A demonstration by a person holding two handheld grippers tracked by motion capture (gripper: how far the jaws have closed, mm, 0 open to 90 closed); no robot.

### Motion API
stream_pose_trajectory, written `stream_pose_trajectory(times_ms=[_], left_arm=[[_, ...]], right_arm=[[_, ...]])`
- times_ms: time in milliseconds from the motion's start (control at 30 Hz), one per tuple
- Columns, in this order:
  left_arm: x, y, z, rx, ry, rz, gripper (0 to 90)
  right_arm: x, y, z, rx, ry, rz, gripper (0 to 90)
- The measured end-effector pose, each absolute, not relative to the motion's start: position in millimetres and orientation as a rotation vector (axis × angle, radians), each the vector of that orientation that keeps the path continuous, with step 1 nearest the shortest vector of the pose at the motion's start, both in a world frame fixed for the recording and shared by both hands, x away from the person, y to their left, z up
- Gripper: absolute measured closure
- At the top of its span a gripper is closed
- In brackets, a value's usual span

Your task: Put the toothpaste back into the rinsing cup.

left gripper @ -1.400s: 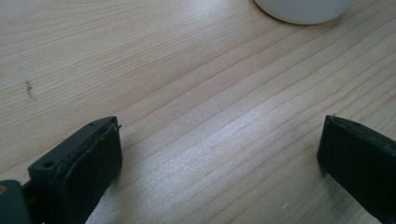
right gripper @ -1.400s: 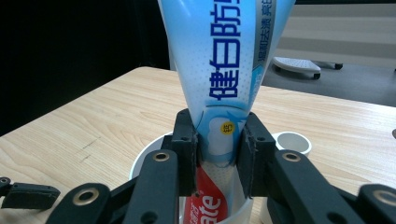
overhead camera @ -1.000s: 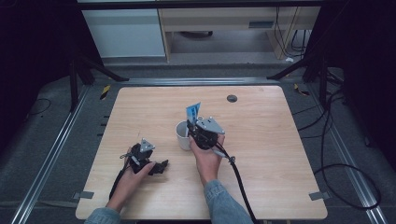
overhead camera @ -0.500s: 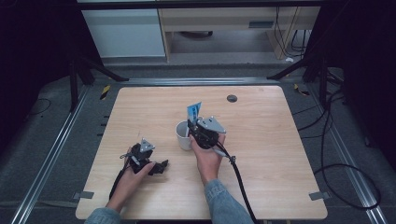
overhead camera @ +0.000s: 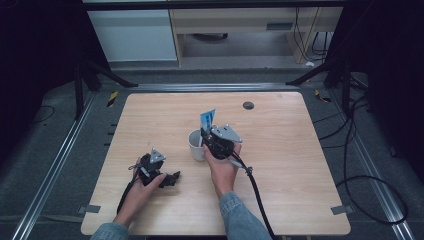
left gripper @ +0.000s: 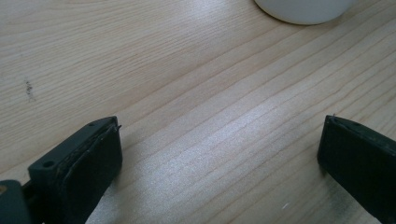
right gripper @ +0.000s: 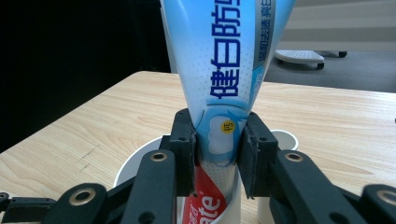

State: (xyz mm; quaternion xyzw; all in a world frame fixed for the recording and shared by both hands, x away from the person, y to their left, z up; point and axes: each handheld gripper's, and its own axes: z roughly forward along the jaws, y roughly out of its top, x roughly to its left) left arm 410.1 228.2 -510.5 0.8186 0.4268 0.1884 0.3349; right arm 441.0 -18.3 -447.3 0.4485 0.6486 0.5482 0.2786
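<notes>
A blue and white toothpaste tube (right gripper: 229, 70) stands upright with its lower end inside a white cup (right gripper: 135, 168). My right gripper (right gripper: 218, 149) is shut on the tube just above the cup's rim. In the high view the tube (overhead camera: 207, 119) rises over the cup (overhead camera: 196, 145) near the table's middle, with the right gripper (overhead camera: 206, 134) beside it. My left gripper (overhead camera: 172, 178) rests low on the table at the front left, and its jaws stand wide open over bare wood (left gripper: 219, 154). The cup's base (left gripper: 303, 7) shows at the top of the left gripper view.
The wooden table (overhead camera: 300, 165) has a small dark round hole (overhead camera: 248, 105) near its far edge. A black cable (overhead camera: 257, 192) trails from the right gripper toward the front edge. Metal rails and dark floor surround the table.
</notes>
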Motion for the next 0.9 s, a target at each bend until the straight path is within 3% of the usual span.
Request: stream_pose_trajectory(times_ms=[900], left_arm=[[410.1,228.3,-510.5,2.136,1.113,0.491,0.0]], right_arm=[[440.1,-20.9,-445.8,1.200,1.736,1.471,66.0]])
